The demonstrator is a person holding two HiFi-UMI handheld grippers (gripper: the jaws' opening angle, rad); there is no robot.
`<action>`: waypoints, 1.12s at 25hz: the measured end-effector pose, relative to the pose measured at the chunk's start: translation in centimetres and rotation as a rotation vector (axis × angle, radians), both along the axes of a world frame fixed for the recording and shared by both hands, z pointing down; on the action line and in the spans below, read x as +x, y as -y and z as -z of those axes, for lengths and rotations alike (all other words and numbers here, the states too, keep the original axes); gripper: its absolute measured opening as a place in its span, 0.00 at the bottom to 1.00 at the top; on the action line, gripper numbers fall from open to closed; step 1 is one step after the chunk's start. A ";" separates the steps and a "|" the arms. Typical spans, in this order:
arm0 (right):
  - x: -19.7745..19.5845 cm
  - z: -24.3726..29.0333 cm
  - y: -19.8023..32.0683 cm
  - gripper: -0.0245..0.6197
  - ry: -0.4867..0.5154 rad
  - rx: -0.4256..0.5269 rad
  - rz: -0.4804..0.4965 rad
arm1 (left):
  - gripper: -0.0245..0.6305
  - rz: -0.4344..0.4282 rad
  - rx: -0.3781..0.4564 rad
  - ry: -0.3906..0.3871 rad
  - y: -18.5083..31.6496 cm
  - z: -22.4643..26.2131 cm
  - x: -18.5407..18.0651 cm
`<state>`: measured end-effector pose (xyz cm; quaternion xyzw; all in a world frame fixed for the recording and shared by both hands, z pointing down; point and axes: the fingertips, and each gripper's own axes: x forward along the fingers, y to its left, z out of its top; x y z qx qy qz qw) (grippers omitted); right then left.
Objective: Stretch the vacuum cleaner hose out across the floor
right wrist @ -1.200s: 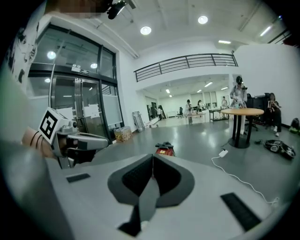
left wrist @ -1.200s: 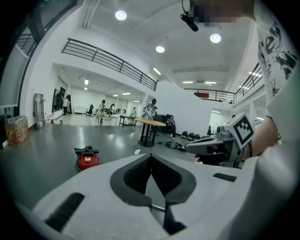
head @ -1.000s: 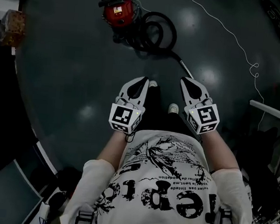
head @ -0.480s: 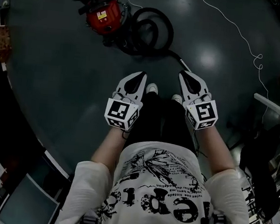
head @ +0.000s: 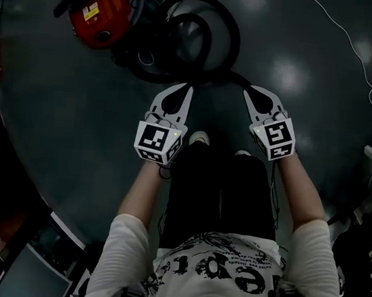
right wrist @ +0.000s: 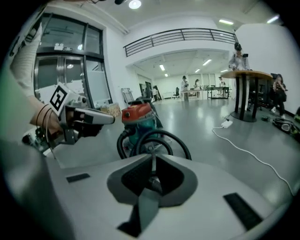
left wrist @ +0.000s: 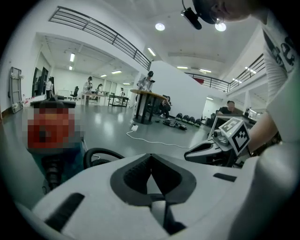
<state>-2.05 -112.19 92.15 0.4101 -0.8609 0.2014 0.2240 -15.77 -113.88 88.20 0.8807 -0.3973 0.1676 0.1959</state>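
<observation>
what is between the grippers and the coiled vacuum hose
Nothing visible. The left gripper and right gripper, both shut and empty, point at the coiled hose with only floor between.

Straight ahead, the coiled black ribbed hose [head: 237, 42] and the red canister vacuum cleaner [head: 98, 11] block the floor. The glossy grey floor [head: 79, 116] lies open on the left. On the right it is open up to a thin white cable [left wrist: 146, 140].
</observation>
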 end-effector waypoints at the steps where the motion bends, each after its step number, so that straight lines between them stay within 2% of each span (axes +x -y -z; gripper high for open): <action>1: 0.2 -3.4 0.2 0.05 -0.024 -0.006 0.022 | 0.05 -0.010 0.004 0.003 0.4 -2.7 0.2; 3: 0.6 -9.7 0.7 0.06 -0.070 -0.024 0.065 | 0.05 -0.014 0.005 -0.007 1.2 -7.3 0.4; 5: 0.6 -15.6 1.0 0.14 -0.108 -0.050 0.113 | 0.05 -0.010 0.016 -0.015 1.9 -10.9 0.3; 8: 0.0 -23.4 1.3 0.29 -0.151 -0.105 0.183 | 0.05 -0.043 0.063 0.035 2.7 -15.0 0.3; 11: -0.6 -29.7 2.0 0.32 -0.249 -0.139 0.257 | 0.05 -0.059 0.076 0.045 3.0 -17.9 -0.1; 14: -0.8 -34.5 2.2 0.32 -0.357 -0.147 0.321 | 0.05 -0.055 0.051 0.039 2.7 -20.1 -0.5; 18: -1.6 -38.7 2.7 0.32 -0.426 -0.128 0.411 | 0.05 -0.053 0.033 0.040 2.3 -22.7 -0.3; 23: -2.6 -41.2 3.5 0.32 -0.451 -0.118 0.430 | 0.05 -0.063 0.036 0.060 2.5 -24.1 0.7; 28: -2.8 -41.7 3.7 0.30 -0.369 -0.163 0.444 | 0.05 -0.062 0.017 0.057 2.4 -24.4 1.2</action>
